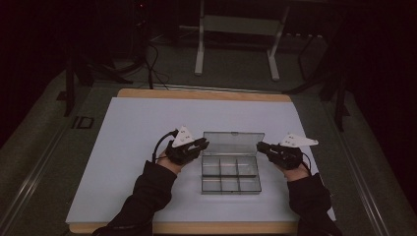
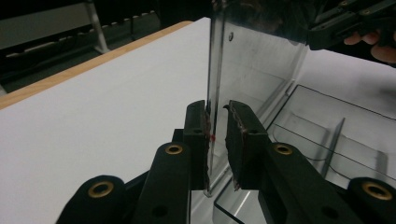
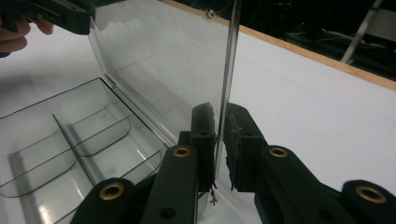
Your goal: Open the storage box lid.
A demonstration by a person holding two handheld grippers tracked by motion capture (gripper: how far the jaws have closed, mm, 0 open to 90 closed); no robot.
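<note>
Clear compartment box (image 1: 230, 176) sits mid-tabletop (image 1: 128, 128), near the front edge, lid (image 1: 233, 143) standing upright off the rear hinge. Six compartments, all look empty from the high view.

Left gripper (image 1: 202, 143) is at the lid's left side edge, right gripper (image 1: 260, 146) at its right side edge. In both gripper views the lid's edge runs between the fingers. Left: one pad seems to touch the plastic, the other has a visible gap. Right: similar, a sliver of gap on the outer side. So neither is clamped hard; I'd call both straddling the lid, roughly half closed, not yet grasping it.

Judgement: the step is swinging the lid on its hinge, most likely down to close, though the direction isn't certain.

How I'd do it well:
- Pinch both edges evenly before moving. One side leading will twist thin plastic and rack the hinge.
- Keep both grippers at matching height on the lid and move them along the same arc about the hinge line, not straight down.
- Light grip only. The lid edge is thin and slick, so too much squeeze may make it pop out sideways.
- The base is unrestrained and light, so it could skid forward on the white sheet. Go slow and push toward the hinge, not away.
- Let go just before the latch meets, then press down from on top.
</note>
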